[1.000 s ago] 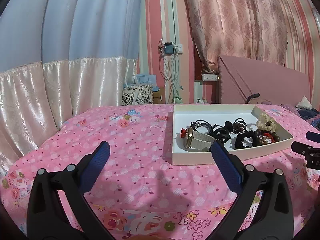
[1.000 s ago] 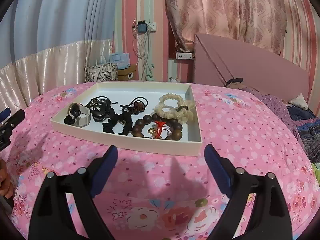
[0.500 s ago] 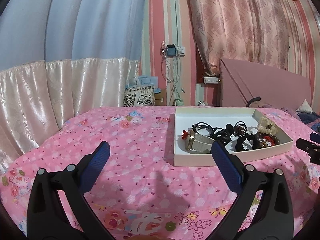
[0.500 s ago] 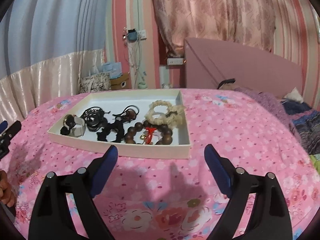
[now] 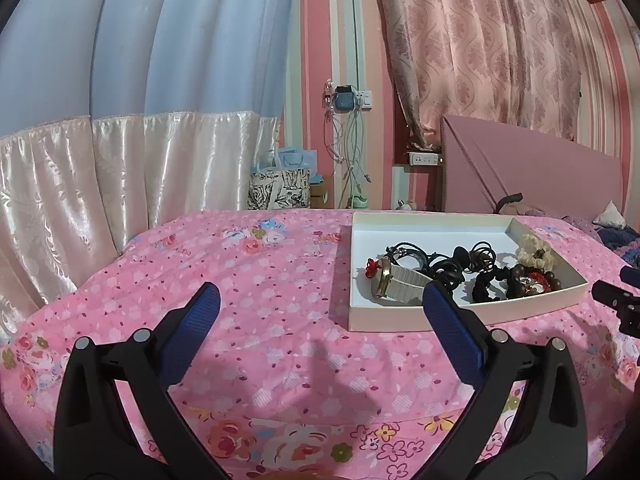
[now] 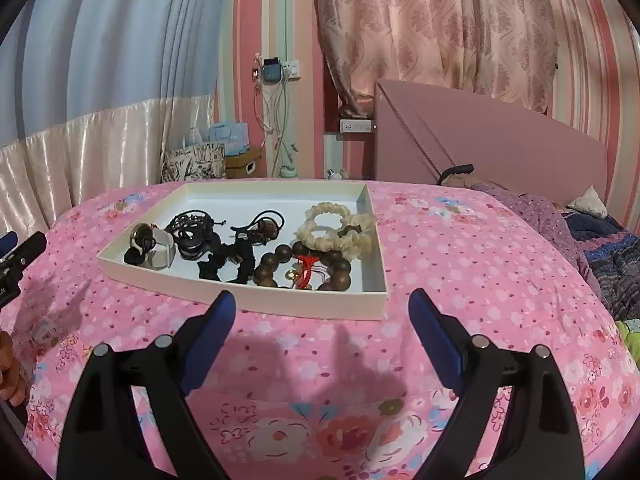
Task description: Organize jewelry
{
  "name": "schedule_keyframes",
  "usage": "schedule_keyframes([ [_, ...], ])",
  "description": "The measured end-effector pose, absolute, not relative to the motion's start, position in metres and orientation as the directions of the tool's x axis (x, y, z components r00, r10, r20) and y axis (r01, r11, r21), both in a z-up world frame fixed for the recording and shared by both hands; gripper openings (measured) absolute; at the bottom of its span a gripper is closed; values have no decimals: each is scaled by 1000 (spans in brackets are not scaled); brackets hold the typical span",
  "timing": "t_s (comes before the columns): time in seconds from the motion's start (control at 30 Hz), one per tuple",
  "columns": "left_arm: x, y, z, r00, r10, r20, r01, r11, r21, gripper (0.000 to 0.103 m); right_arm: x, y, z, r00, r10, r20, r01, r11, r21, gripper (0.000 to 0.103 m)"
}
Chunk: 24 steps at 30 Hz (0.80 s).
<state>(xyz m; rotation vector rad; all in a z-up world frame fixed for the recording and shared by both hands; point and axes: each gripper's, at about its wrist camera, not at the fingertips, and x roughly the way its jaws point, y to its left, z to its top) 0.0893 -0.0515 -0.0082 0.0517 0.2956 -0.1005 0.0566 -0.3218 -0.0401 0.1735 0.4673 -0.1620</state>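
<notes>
A shallow cream tray (image 6: 280, 302) (image 5: 416, 322) lies on a pink floral bedspread. It holds a white-strapped watch (image 5: 400, 280) (image 6: 160, 250), black hair ties (image 6: 192, 228), a dark wooden bead bracelet (image 6: 280, 258) with red cord, and cream scrunchies (image 6: 336, 228) (image 5: 536, 250). My right gripper (image 6: 322, 304) hovers open just in front of the tray's near wall, nothing between its blue pads. My left gripper (image 5: 320, 296) is open and empty over the bedspread, left of the tray's near corner. The tip of each gripper shows at the edge of the other's view.
The bedspread (image 5: 248, 280) curves down to curtains on the left. A pink headboard (image 6: 500, 148) and a dark patterned blanket (image 6: 608, 256) sit at the right. Bags and a box (image 6: 200, 160) stand by the far wall. A hand (image 6: 10, 372) shows at the left edge.
Both views have tilted slightly, so the tray sits a little lower in frame than a second ago. Both grippers stay open and in place.
</notes>
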Motion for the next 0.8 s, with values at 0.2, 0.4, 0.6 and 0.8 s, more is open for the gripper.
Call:
schedule_keyframes([
  [0.2, 89, -52, -10, 953, -90, -289, 104, 994, 36, 100, 56, -322, -40, 880, -127, -458, 202, 972, 119, 89],
  [0.4, 91, -48, -11, 952, -88, -293, 97, 995, 17, 100, 52, -323, -39, 894, -124, -430, 197, 972, 128, 89],
  [0.6, 89, -49, -11, 954, -84, -288, 95, 995, 21, 100, 52, -323, -39, 898, -120, -424, 193, 972, 133, 89],
  [0.8, 88, -48, -11, 954, -83, -288, 96, 995, 30, 100, 50, -324, -38, 897, -123, -424, 195, 972, 131, 89],
])
